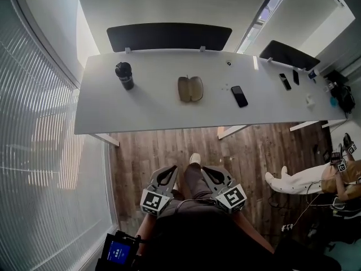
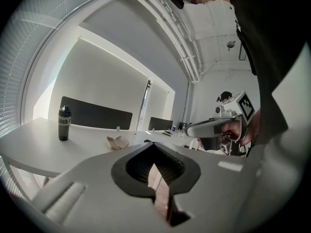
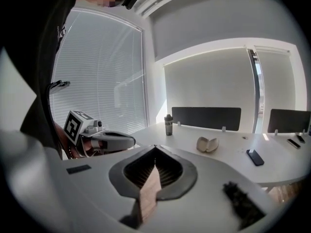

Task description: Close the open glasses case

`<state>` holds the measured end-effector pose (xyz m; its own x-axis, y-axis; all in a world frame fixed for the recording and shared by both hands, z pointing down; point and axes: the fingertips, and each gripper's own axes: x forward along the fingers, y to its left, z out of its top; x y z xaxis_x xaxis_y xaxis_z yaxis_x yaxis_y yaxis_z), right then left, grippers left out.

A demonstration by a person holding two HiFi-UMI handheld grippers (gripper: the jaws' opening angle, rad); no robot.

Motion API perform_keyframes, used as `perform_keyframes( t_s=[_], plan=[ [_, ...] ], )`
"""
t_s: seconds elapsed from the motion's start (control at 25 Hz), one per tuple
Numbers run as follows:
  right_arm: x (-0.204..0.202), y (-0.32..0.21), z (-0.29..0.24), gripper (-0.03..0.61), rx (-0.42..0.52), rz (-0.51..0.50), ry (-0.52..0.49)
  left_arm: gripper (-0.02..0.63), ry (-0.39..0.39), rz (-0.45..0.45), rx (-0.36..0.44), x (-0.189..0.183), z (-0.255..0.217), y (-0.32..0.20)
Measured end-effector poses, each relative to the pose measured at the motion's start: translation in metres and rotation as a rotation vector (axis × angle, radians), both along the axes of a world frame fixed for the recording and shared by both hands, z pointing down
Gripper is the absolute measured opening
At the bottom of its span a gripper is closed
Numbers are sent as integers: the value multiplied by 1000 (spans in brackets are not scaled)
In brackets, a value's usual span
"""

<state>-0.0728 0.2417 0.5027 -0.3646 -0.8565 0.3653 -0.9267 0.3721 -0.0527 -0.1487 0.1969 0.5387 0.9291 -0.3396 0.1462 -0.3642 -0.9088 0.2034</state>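
The open tan glasses case (image 1: 190,88) lies flat near the middle of the white table (image 1: 146,112); it also shows as a small shell shape in the left gripper view (image 2: 117,141) and the right gripper view (image 3: 207,144). My left gripper (image 1: 164,175) (image 2: 148,142) and right gripper (image 1: 211,174) (image 3: 154,146) are held side by side close to my body, over the wooden floor and well short of the table. Both are shut with their tips touching and nothing between them.
A black bottle (image 1: 124,75) stands at the table's left, and a dark phone (image 1: 239,96) lies to the right of the case. Small items (image 1: 285,81) lie further right. Dark screens (image 1: 169,36) line the far edge. A seated person (image 1: 316,179) is at the right, blinds at the left.
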Motion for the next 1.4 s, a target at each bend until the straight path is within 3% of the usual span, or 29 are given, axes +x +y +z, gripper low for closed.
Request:
perform_keyframes(
  t_s=[0.28,0.48,0.96,1.4],
  plan=[
    [12,-29,-2,8,14,0,-4,8,-16,-19,-18,7,5,-26],
    [36,-41,0,8,35,18,-15,8,-50,-4,15,25,10,-41],
    [112,-91,1,8,17,93,-51,8,-93,31,25,93,9,-91],
    [194,-146,9,8,45,85,-97,8,-156,54,29,165,15,-140]
  ],
)
